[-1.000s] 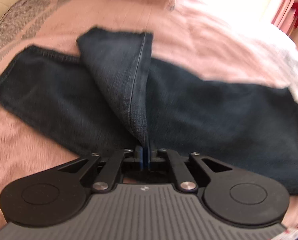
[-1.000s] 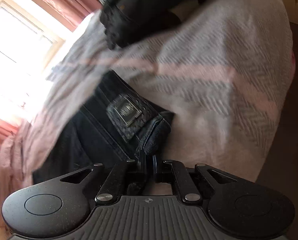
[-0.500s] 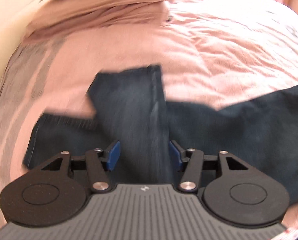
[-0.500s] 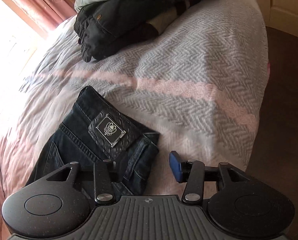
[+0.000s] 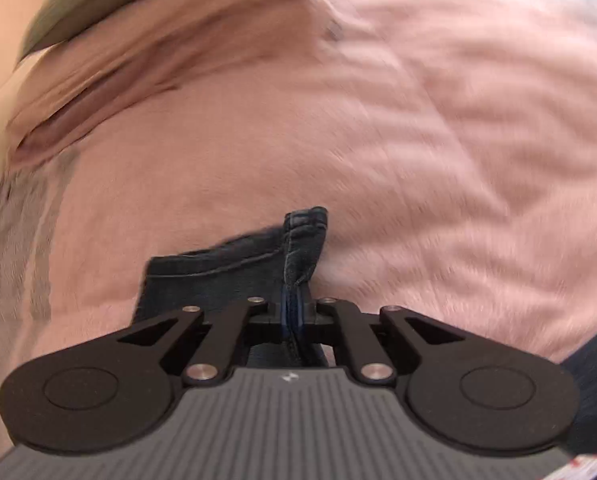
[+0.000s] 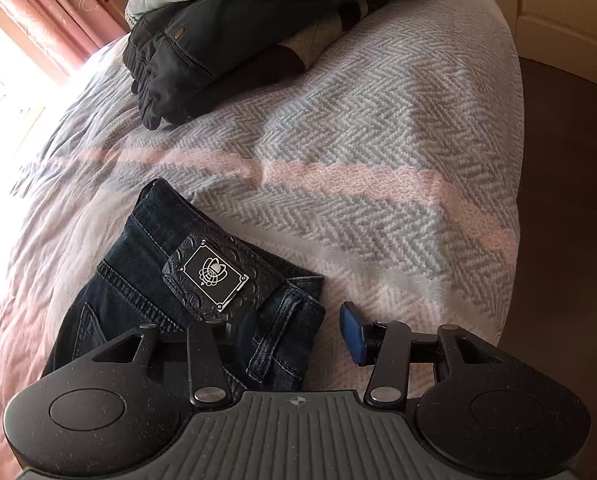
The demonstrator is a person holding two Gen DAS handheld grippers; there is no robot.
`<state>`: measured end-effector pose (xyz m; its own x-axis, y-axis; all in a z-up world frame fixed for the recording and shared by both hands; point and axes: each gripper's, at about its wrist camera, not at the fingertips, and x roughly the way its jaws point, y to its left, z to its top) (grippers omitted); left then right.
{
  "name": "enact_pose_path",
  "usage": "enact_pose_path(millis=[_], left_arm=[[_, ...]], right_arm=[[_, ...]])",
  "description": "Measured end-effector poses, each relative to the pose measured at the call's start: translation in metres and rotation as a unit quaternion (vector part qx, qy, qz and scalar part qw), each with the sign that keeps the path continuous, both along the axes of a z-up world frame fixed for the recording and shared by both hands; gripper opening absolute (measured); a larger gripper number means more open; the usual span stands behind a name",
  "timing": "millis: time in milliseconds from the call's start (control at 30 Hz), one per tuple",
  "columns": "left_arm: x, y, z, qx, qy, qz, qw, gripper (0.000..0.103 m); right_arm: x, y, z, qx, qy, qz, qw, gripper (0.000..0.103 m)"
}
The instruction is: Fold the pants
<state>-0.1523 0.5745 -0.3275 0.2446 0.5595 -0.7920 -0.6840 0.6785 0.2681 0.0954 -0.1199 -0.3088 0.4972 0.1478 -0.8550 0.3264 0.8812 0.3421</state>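
Observation:
Dark blue jeans lie on a pink and grey bed cover. In the left wrist view my left gripper (image 5: 294, 314) is shut on the hem end of the jeans (image 5: 234, 272), whose cuff sticks up just past the fingertips. The right wrist view shows the waistband of the jeans (image 6: 202, 280) with a black leather patch (image 6: 214, 274). My right gripper (image 6: 298, 332) stands open over the waistband corner, its left pad above the denim and its blue right pad (image 6: 352, 334) over the blanket.
A pile of dark folded clothes (image 6: 226, 36) sits at the far end of the bed. The bed's edge and a dark floor (image 6: 570, 200) run along the right. Pink pillows (image 5: 158, 68) lie beyond the left gripper. A bright window with pink curtains (image 6: 38, 16) is at the left.
My left gripper let go of a fold of the leg, opened, then shut on the hem end. My right gripper let go of the waistband and now stands open above it.

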Motion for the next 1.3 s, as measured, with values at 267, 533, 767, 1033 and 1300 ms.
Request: enact_pose_path(millis=[267,533,767,1033,1300], left_arm=[[-0.255,0.021,0.065,-0.048,-0.238,0.316,0.9172,0.002],[-0.341,0.017,-0.02,-0.168,-0.367,0.431,0.8069,0.006],[-0.334,0.025,-0.006,-0.147,-0.354,0.4,0.8322,0.002],[-0.339,0.023,-0.029,-0.141,-0.262,0.377,0.8775,0.005],[-0.341,0.022,-0.027,-0.138,-0.258,0.393,0.8719,0.008]], right_arm=[[0.012,0.014,-0.001,-0.018,0.0,0.009,1.0,0.044],[0.013,0.018,-0.003,-0.033,-0.003,0.015,0.999,0.045],[0.011,0.016,-0.004,-0.03,-0.008,0.016,0.999,0.044],[0.018,0.007,-0.002,-0.028,-0.003,0.022,0.999,0.028],[-0.013,-0.014,0.003,0.088,-0.02,0.01,0.996,0.045]])
